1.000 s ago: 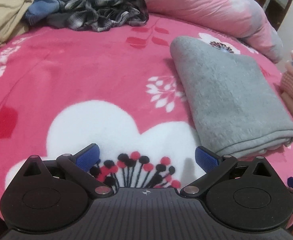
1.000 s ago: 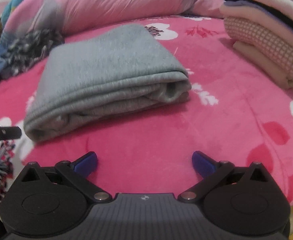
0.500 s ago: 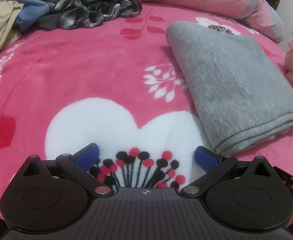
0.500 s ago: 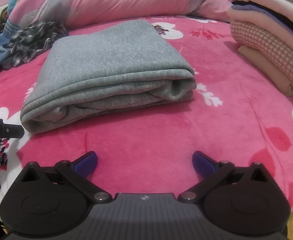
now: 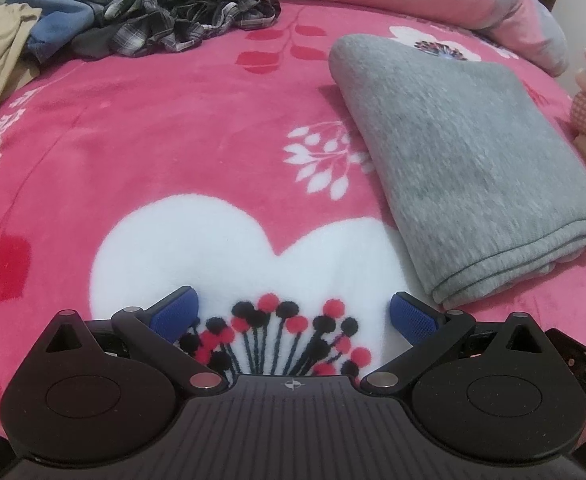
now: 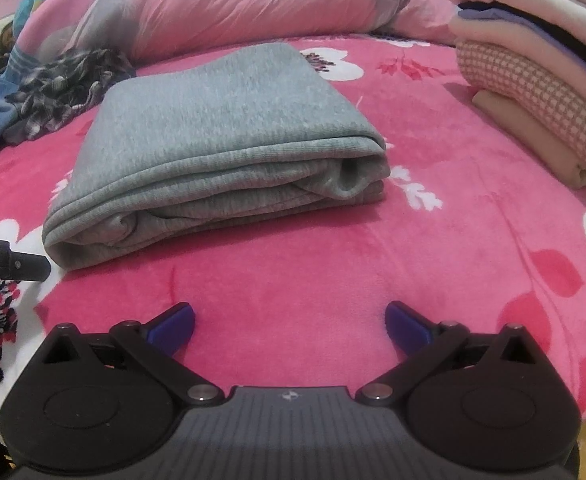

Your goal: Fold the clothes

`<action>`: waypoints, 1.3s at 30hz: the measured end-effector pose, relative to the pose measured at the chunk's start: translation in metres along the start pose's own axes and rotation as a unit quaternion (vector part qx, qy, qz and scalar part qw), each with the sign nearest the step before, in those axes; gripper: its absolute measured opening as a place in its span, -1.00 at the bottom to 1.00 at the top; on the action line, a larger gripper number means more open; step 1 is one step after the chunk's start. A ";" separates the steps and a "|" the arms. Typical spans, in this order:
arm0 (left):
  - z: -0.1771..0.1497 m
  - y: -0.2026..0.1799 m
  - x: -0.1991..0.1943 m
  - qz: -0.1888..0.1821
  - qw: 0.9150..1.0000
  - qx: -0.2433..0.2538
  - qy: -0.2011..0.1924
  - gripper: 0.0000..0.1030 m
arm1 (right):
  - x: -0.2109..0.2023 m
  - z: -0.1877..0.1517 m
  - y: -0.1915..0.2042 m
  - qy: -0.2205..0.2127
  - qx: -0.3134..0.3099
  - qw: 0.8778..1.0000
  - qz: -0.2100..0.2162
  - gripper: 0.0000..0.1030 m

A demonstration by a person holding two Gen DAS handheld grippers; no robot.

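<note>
The left tool [image 5: 293, 314] is hanging low over the bed [image 5: 165, 128], its blue fingers spread wide and holding nothing. The right tool [image 6: 289, 322] is doing the same, wide apart and empty. The folded grey cloth [image 6: 229, 132] is lying flat on the bed at 12 o'clock from the right tool, and at 2 o'clock from the left one. A stack of folded clothes [image 6: 533, 76] is sitting at 2 o'clock from the right tool. A messy pile of clothes [image 5: 133, 12] is waiting at 11 o'clock from the left tool.
</note>
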State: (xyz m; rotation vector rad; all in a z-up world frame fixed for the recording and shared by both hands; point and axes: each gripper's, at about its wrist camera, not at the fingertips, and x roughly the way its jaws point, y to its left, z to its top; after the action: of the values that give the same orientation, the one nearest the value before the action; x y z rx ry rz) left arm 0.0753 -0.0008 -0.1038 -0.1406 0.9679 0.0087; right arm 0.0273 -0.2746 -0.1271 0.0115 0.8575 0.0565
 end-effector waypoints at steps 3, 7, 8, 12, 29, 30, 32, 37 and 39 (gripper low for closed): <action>0.000 0.000 0.001 0.001 1.000 0.000 -0.001 1.00 | 0.000 -0.002 0.002 -0.003 0.000 1.000 -0.006 1.00; -0.001 -0.001 0.002 0.002 1.000 -0.001 -0.001 1.00 | 0.000 0.000 0.003 0.003 0.005 1.000 -0.013 1.00; -0.001 -0.001 0.002 0.002 1.000 -0.002 -0.001 1.00 | 0.000 0.000 0.003 0.004 0.005 1.000 -0.013 1.00; -0.001 0.000 0.002 0.001 1.000 -0.001 -0.002 1.00 | 0.000 0.000 0.001 0.003 0.002 1.000 -0.006 1.00; 0.002 -0.006 0.005 0.024 1.000 -0.005 0.000 1.00 | -0.001 -0.004 -0.001 -0.014 -0.012 1.000 0.005 1.00; 0.002 -0.006 0.006 0.025 1.000 -0.005 -0.002 1.00 | -0.001 -0.005 -0.001 -0.015 -0.013 1.000 0.005 1.00; 0.001 -0.006 0.006 0.024 1.000 -0.004 -0.007 1.00 | -0.001 -0.005 0.000 -0.017 -0.015 1.000 0.003 1.00; -0.002 -0.004 0.004 0.019 1.000 0.001 -0.019 1.00 | -0.001 -0.007 0.000 -0.025 -0.019 0.999 0.003 1.00; -0.003 -0.002 0.001 0.012 1.000 -0.001 -0.025 1.00 | -0.001 -0.008 -0.001 -0.029 -0.018 0.999 0.005 1.00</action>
State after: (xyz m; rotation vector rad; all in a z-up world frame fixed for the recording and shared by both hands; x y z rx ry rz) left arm 0.0734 -0.0031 -0.1057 -0.1302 0.9194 0.0345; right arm 0.0205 -0.2761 -0.1311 -0.0171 0.7987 0.0799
